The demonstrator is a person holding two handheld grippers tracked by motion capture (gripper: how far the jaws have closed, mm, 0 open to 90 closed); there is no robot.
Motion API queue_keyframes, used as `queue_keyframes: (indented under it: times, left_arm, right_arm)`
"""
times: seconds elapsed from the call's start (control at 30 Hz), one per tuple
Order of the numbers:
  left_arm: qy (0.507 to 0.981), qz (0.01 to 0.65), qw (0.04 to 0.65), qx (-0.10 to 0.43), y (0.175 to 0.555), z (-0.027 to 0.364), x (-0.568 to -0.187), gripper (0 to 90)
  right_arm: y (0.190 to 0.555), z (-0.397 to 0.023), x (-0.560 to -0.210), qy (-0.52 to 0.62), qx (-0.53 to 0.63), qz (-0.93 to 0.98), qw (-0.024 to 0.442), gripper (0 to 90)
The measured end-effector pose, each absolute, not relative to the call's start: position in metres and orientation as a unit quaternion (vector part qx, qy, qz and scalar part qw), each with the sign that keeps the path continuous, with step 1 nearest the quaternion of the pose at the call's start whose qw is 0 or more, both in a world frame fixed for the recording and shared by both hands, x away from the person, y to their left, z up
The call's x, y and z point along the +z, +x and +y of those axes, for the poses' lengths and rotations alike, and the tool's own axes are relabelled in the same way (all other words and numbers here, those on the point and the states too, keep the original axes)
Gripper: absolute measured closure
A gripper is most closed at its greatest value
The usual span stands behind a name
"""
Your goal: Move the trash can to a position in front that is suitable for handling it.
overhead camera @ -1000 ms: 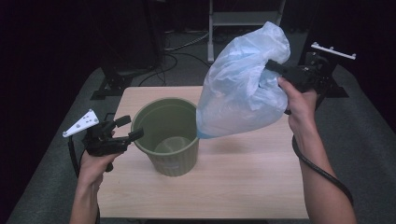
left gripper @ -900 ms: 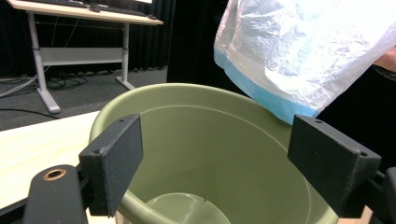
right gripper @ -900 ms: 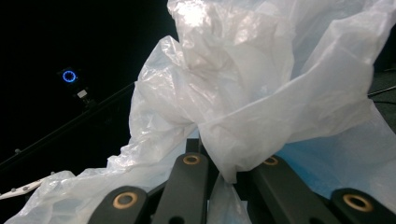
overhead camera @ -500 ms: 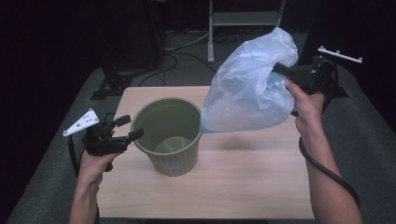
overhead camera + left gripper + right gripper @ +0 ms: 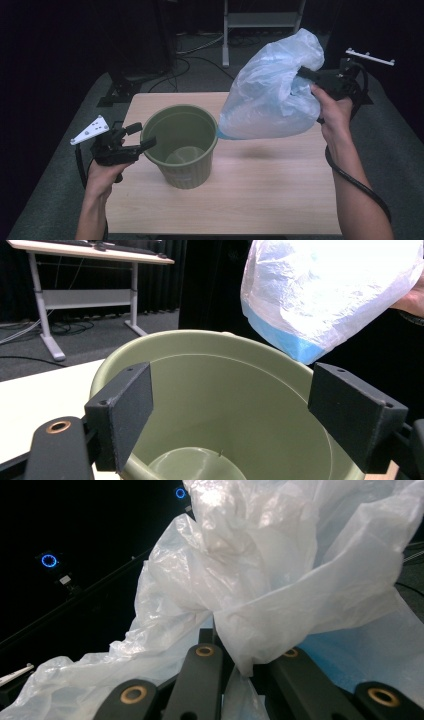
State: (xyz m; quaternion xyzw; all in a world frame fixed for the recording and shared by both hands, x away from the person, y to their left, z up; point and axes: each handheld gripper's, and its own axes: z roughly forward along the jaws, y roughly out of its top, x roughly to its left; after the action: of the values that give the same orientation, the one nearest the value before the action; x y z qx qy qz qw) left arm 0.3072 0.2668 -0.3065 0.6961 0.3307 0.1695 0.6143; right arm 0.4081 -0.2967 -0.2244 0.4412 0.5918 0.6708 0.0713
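Bag: your plastic bag (image 5: 272, 95) hangs in the air above the far right part of the table (image 5: 270, 195), puffed out, with its blue-tinted bottom edge lowest and pointing toward the bin.
Bag grip: your right gripper (image 5: 306, 75) has its jaws clenched on a bunched fold of the bag near the top; the right gripper view shows the film pinched between them (image 5: 235, 645).
Bag axis: the long line runs from the pinch on the right, down and left to the blue corner.
Bin: the green bin (image 5: 181, 145) stands upright on the table, mouth open, looking empty inside.
Bag to bin: the blue corner sits just beside the bin's right rim and above it; whether it touches the rim is hard to judge from the high view.
Left gripper: your left gripper (image 5: 141, 139) sits at the bin's left rim with jaws spread wide, one on each side of the wall (image 5: 125, 410), not pressing on it.
Nearer hand: your left hand is nearer the bin, your right has the bag.
Next move, likely: carry the bag left and down so its bottom goes into the mouth.
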Motion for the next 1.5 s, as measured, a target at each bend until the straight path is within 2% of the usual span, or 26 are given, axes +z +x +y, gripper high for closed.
queue_keyframes:
  times: [0.9, 1.3, 1.5]
  left_arm:
    - [0.694, 0.333, 0.615, 0.172, 0.305, 0.270, -0.306, 16.9]
    - [0.693, 0.336, 0.613, 0.176, 0.304, 0.273, -0.305, 16.9]
    - [0.696, 0.333, 0.612, 0.174, 0.304, 0.270, -0.306, 16.9]
  right_arm:
    - [0.411, -0.307, -0.228, 0.448, 0.655, 0.604, 0.068, 86.9]
    - [0.415, -0.322, -0.247, 0.462, 0.660, 0.589, 0.058, 86.9]
    - [0.426, -0.301, -0.282, 0.467, 0.646, 0.603, 0.031, 86.6]
